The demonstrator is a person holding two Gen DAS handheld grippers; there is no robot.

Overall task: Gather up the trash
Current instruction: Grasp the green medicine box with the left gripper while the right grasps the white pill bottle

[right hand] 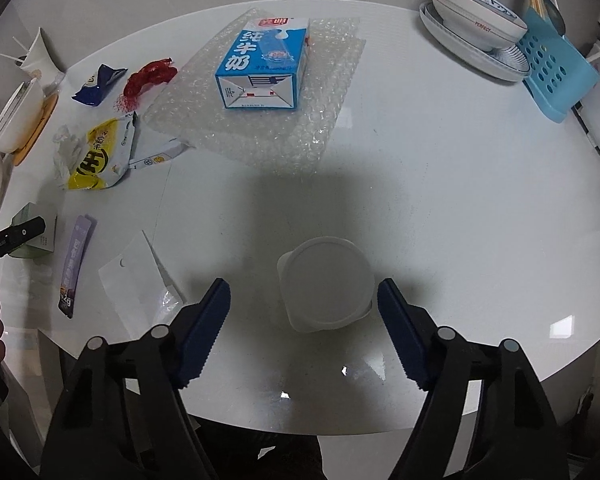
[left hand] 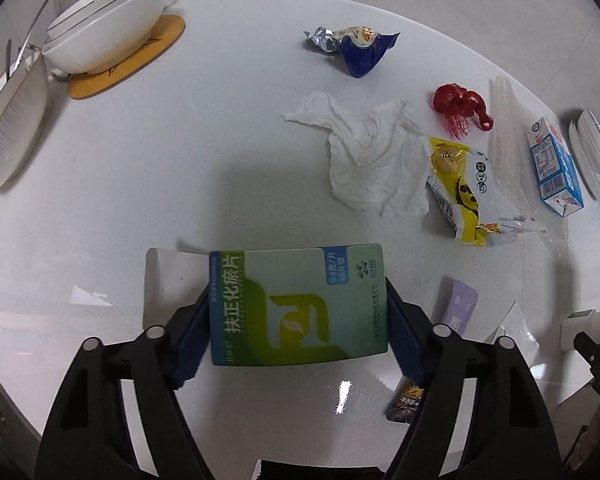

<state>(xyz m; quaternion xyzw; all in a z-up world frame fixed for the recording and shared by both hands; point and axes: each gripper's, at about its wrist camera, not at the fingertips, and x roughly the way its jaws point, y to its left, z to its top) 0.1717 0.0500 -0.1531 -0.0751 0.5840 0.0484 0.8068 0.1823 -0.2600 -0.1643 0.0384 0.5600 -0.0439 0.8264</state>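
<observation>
The table (right hand: 440,168) is round and white, with litter spread over its middle and crockery at its far edges. Nearest its front edge lie the two pieces the tongs are set over.

The green box (left hand: 300,304) lies flat directly between the blue pads of the left tongs (left hand: 296,328), its long axis running pad to pad, its end flap open toward the table's left side. Both pads sit against the box's short ends, so the left tongs look closed on it at a wide spread. Its print reads 扶正化瘀片, with 0.4克/片 in a blue patch.

The white tub (right hand: 326,284), lid up, stands between the pads of the right tongs (right hand: 304,320), nearer the right pad. A gap shows at each side, so these tongs stand open and hold nothing. My judgement: a straight close would take it.

Further back, a blue milk carton (right hand: 264,66) lies on bubble wrap (right hand: 300,128), marked 纯牛奶. A bowl (right hand: 478,20) at the far right edge reads PERFECT. A purple sachet (right hand: 74,264) near the left edge shows "2g".
</observation>
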